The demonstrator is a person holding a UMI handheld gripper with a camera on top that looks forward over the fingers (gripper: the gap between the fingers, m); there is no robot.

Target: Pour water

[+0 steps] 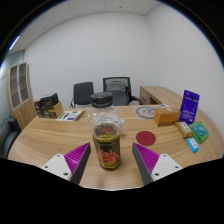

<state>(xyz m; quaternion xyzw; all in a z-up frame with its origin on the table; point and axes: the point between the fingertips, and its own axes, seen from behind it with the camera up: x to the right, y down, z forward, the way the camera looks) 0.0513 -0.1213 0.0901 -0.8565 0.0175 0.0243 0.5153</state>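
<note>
Jar [106, 144] upright on table [40, 140], between spread fingers of hand-held gripper [108, 162].

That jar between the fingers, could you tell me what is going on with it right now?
A handheld gripper has its fingers on either side of a clear jar with a dark label, which stands on the wooden table; whether they press it is unclear. Beyond it sits a dark round container. Boxes lie at the right, and office chairs stand behind.
</note>
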